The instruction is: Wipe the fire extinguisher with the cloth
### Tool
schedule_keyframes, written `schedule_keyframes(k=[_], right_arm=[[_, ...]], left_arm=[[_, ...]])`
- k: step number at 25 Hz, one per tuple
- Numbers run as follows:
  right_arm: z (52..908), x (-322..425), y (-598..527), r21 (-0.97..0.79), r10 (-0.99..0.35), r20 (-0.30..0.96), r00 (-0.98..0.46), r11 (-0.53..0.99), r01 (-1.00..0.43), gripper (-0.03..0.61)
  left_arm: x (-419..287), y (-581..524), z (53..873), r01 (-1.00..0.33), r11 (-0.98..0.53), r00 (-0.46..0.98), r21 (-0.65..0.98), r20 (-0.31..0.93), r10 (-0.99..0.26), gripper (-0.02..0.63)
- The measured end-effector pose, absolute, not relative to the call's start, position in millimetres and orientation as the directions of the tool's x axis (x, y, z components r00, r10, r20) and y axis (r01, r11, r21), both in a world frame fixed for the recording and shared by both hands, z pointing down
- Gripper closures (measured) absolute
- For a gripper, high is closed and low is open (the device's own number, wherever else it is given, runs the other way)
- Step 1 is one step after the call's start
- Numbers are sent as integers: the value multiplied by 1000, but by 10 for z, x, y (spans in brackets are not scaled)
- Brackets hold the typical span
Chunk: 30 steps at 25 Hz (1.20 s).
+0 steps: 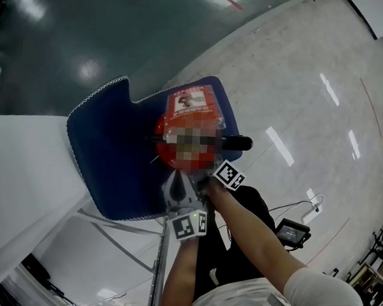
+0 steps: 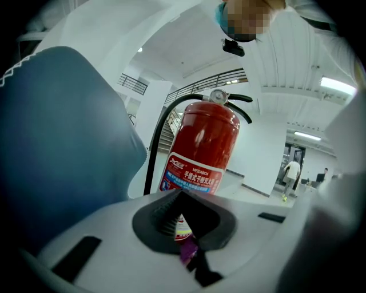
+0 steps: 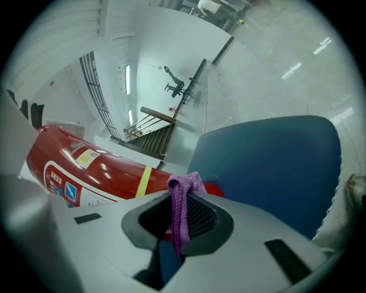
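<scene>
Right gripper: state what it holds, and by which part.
The right gripper pinches the purple cloth by a bunched fold that pokes above its jaws.

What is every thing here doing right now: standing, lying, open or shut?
fire extinguisher: standing upright on the blue mat.
blue mat: spread out under it.
right tongs: shut on the purple cloth.
left tongs: shut on a bit of it.
purple cloth: bunched, pinched by both tongs.
</scene>
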State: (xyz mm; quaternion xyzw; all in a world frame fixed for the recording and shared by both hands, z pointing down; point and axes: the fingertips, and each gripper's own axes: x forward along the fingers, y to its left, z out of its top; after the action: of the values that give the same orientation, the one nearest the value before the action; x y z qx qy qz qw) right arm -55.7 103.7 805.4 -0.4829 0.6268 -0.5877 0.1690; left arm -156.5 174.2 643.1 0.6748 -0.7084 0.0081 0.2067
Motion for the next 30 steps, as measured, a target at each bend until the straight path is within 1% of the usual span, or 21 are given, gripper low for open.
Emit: schedule_keyframes(k=[5,8,12,25,30], right_arm=[[7746,-555,1049,-919,-822,332,-464,-169,-358,529],[7528,-540,1093,-920,-819,338,-464,-183,-346,529],[7215,-563,1118,-930,-821,300,-485,-139,-340,529],[6191,-619,1236,-942,-794,244,-557,-57,-332,529],[5797,-687,1292,-941,-754,223,-618,-1,-337,529]], left_arm=[[-1548,1811,6287,-961,85,1,263,313,-950,609],[-1518,1864,6137,-965,72,13,253,320,-947,609],[-1508,1948,5973,-965,75,14,252,334,-942,609],[-1484,2070,5211,-970,57,24,237,325,-945,609],[-1413,2084,4922,-974,28,47,226,320,-946,609]])
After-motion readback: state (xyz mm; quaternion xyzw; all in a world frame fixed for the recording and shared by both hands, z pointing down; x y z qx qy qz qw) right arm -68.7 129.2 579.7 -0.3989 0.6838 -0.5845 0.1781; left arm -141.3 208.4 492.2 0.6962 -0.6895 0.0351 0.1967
